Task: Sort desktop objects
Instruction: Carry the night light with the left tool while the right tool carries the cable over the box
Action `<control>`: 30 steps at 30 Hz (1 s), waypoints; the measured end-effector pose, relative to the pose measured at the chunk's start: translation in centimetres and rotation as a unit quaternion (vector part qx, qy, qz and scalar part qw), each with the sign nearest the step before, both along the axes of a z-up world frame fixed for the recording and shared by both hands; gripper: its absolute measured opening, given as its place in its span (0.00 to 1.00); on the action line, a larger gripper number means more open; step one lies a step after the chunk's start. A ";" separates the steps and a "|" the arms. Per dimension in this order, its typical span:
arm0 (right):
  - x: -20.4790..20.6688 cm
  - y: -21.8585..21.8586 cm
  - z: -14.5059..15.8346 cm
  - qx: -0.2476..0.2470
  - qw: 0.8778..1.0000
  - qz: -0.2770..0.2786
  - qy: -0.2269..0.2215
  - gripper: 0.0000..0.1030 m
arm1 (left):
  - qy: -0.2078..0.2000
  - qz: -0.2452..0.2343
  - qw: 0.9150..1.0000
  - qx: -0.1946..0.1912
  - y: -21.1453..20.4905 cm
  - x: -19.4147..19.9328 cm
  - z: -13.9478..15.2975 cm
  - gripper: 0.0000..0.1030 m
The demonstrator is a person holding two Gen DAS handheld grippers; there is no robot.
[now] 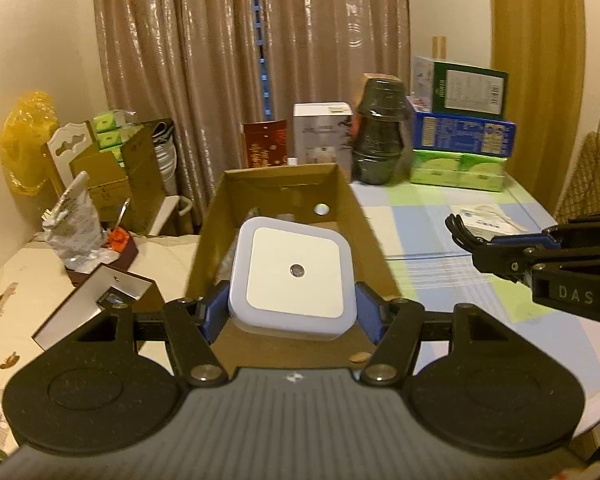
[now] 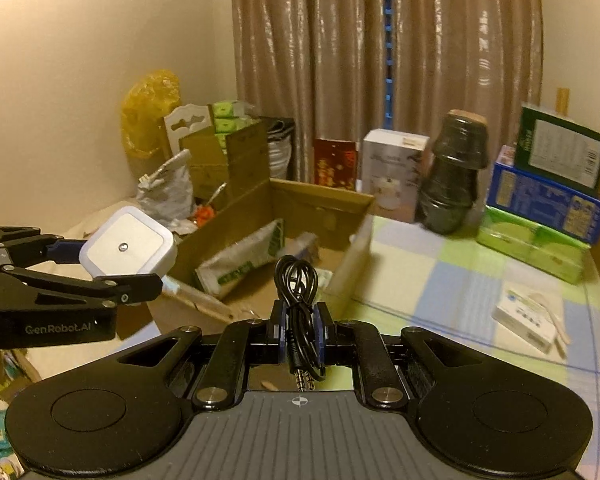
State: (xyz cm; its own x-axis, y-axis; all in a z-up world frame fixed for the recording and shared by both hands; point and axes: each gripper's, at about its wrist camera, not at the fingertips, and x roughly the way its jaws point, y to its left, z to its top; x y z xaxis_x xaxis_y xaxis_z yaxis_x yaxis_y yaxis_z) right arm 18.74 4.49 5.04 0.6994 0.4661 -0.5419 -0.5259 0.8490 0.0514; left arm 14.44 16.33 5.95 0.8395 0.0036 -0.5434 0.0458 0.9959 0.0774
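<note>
Left wrist view: our left gripper (image 1: 292, 312) is clamped on the night light (image 1: 294, 276), blue pads on both its sides, held up just short of the near end of the box (image 1: 374, 240). Right wrist view: our right gripper (image 2: 299, 330) is pinched nearly closed on a coiled black cable (image 2: 296, 280), plugs hanging toward the camera, also near the box's front edge. Inside the box we see a white-green pouch (image 2: 240, 264) and other bits, too blurred to name. On the checked table (image 2: 440, 288) sits a small white pack (image 2: 528, 318), unsorted. Risks, as we judge them: the light's smooth rounded sides could slip from the pads; the loose cable loops could snag the box rim or slide out of the pinch; both grippers heading for one opening could collide.
</note>
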 end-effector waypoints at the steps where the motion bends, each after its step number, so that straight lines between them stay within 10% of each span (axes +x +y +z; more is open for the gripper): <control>1: 0.4 0.4 0.0 0.001 1.000 0.002 0.001 0.10 | 0.000 0.002 1.000 0.001 0.4 0.5 0.1 0.59; 30: 10.5 5.0 -3.1 0.042 0.998 -0.008 0.053 0.10 | 0.017 -0.005 1.000 -0.017 3.9 11.1 -2.8 0.66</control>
